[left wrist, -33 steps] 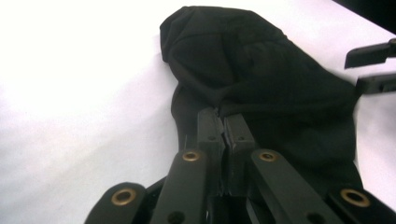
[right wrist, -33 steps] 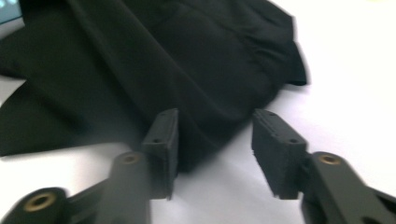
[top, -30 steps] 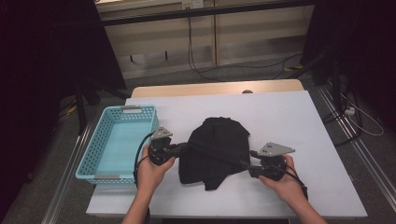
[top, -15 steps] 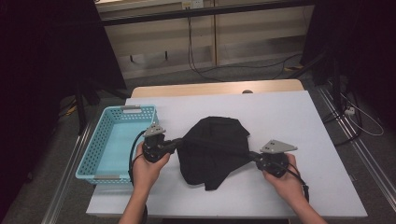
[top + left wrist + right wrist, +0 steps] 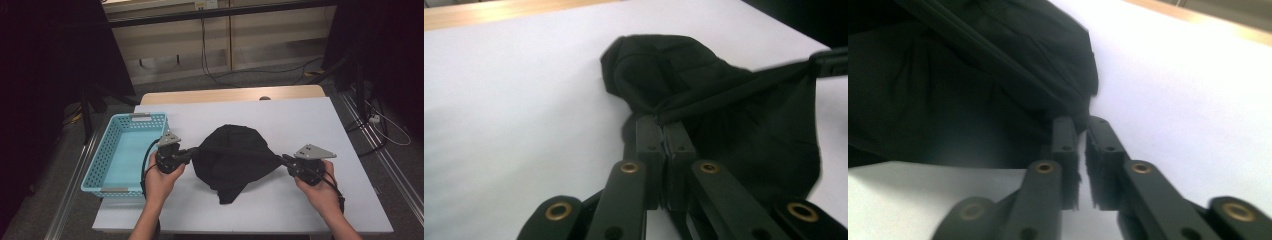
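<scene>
On the white tabletop (image 5: 300, 120), beside a blue basket (image 5: 125, 150), black cloth (image 5: 230, 160) lies mid-table, stretched taut between both tools: left tool (image 5: 192, 152) clenched on one edge, right tool (image 5: 282, 160) pinching the opposite, likely to spread it flat.

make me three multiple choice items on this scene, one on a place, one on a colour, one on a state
1. Where is the basket?
A. at the table's left side
B. at the table's right edge
C. on the cloth

2. What colour is the cloth?
A. white
B. black
C. red

3. How is the left tool?
A. wide open above the table
B. shut on the cloth
C. lying in the basket

Answers:
1 A, the high view shows it left of the cloth.
2 B, it is dark against the white table.
3 B, the left gripper view shows its jaws pressed together on a cloth edge.
</scene>
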`<state>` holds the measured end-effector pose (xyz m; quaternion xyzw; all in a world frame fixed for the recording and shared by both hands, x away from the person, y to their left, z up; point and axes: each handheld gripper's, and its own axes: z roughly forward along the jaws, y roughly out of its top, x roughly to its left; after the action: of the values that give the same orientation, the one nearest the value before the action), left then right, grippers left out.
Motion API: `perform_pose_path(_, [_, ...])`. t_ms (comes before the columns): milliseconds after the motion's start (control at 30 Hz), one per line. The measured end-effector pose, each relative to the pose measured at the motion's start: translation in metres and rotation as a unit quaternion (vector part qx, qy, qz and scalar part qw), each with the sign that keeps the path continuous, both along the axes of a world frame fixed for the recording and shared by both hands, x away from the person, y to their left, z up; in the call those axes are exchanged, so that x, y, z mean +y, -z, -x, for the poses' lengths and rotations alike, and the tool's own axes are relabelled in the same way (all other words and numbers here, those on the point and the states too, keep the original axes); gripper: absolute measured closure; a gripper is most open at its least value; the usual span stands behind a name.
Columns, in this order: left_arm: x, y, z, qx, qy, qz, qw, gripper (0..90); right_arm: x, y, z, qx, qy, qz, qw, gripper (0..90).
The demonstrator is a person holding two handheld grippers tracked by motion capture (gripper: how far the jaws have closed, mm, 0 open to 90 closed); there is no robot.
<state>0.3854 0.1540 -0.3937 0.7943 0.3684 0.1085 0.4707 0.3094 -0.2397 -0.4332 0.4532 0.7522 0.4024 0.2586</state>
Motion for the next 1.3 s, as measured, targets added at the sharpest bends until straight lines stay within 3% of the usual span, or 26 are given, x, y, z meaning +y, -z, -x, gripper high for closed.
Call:
perform_pose_path(133, [0.008, -0.003, -0.002, -0.003, -0.016, -0.003, 0.9999, 88.1, -0.001, 0.002, 0.0, -0.003, -0.009, -0.008, 0.9999, 73.0])
perform_pose_path(233, [0.014, -0.002, -0.004, 0.004, -0.022, -0.007, 0.9997, 88.0, 0.004, 0.005, 0.0, 0.015, -0.036, -0.029, 0.9988, 62.5])
perform_pose_path(333, [0.015, 0.0, -0.005, 0.004, -0.03, -0.01, 0.9995, 88.0, 0.013, 0.006, 0.0, 0.016, -0.058, -0.028, 0.9978, 57.1])
perform_pose_path(467, [0.011, 0.002, -0.004, 0.006, -0.022, -0.006, 0.9997, 87.8, 0.032, 0.009, 0.0, 0.015, -0.094, -0.015, 0.9953, 48.5])
perform_pose_path(600, [0.002, 0.004, -0.002, 0.007, -0.006, -0.016, 0.9998, 87.6, 0.053, 0.013, 0.0, 0.024, -0.124, 0.003, 0.992, 44.0])
perform_pose_path(667, [0.001, 0.006, -0.002, 0.006, -0.001, -0.018, 0.9998, 87.5, 0.06, 0.016, 0.0, 0.027, -0.131, 0.019, 0.9909, 46.0])
perform_pose_path(800, [0.001, 0.008, -0.001, 0.01, -0.001, -0.021, 0.9997, 87.4, 0.059, 0.021, -0.004, 0.03, -0.101, 0.055, 0.9929, 55.8])
perform_pose_path(933, [0.0, 0.008, 0.0, 0.01, 0.001, -0.021, 0.9997, 87.4, 0.047, 0.02, -0.006, 0.023, -0.071, 0.054, 0.9958, 75.7])
perform_pose_path(1000, [-0.002, 0.008, 0.001, 0.008, 0.004, -0.025, 0.9997, 87.4, 0.042, 0.019, -0.007, 0.022, -0.064, 0.042, 0.9968, 87.1])
perform_pose_path(1133, [-0.004, 0.009, 0.001, 0.006, 0.012, -0.026, 0.9996, 87.2, 0.026, 0.011, -0.008, 0.016, -0.041, 0.009, 0.999, 88.2])
perform_pose_path(1233, [-0.01, 0.01, 0.002, 0.003, 0.024, -0.022, 0.9995, 86.3, 0.01, 0.002, -0.007, -0.001, -0.016, -0.023, 0.9996, 88.3])
perform_pose_path(1300, [-0.015, 0.011, 0.003, 0.001, 0.035, -0.028, 0.999, 84.8, 0.002, -0.002, -0.005, -0.009, -0.008, -0.024, 0.9996, 88.3])
